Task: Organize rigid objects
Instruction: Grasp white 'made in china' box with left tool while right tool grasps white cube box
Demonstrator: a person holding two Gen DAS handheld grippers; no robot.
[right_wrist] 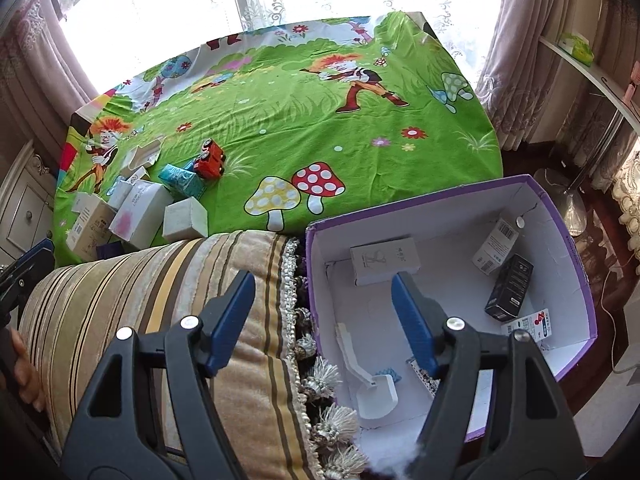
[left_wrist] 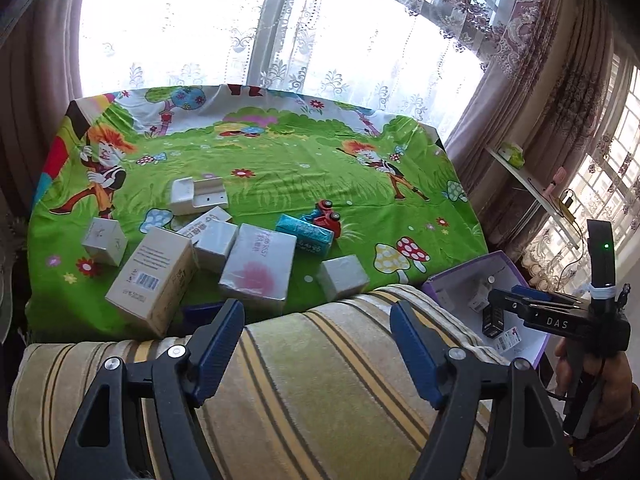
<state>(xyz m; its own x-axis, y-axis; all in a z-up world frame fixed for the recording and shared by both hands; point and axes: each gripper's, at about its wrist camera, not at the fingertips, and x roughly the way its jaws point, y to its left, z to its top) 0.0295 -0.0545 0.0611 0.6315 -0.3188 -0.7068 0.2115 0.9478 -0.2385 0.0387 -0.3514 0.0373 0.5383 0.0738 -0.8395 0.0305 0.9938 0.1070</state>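
- Left hand-held gripper point(left_wrist: 318, 326): released, blue pads spread wide with nothing between them, hovering over a striped cushion point(left_wrist: 320, 380) at the near edge of the tabletop point(left_wrist: 280, 160).
- Right hand-held gripper point(right_wrist: 324, 312): likewise spread and holding nothing, poised above the seam between the cushion and a purple-walled box point(right_wrist: 576, 280); in the left wrist view, seen from the side above that box with its fingers apparently close together, contrary to its own camera.
- Spread over the tabletop: a green cartoon cloth with mushrooms, flowers and orange-haired figures.
- Clustered toward the near left corner of the tabletop: a tall beige carton with a barcode point(left_wrist: 154, 280), tipped on its side; a white box with a pink print point(left_wrist: 258, 268) just beside it; a small white cube point(left_wrist: 104, 240) to the left, slightly apart; another small white box point(left_wrist: 344, 278) nearest the cushion.
- Behind that cluster: a teal packet point(left_wrist: 304, 234) touching a red toy car point(left_wrist: 328, 216), and a white open-topped piece point(left_wrist: 198, 194) further toward the far edge.
- Inside the purple-walled box, off the near right corner of the tabletop: a white flat carton point(right_wrist: 384, 260) by the back wall, a black carton point(right_wrist: 510, 286) leaning toward the right wall, a white barcoded packet point(right_wrist: 496, 246) beside it, a white scoop-shaped piece point(right_wrist: 372, 390) at the front.
- Beyond the far edge: lace curtains over bright windows.
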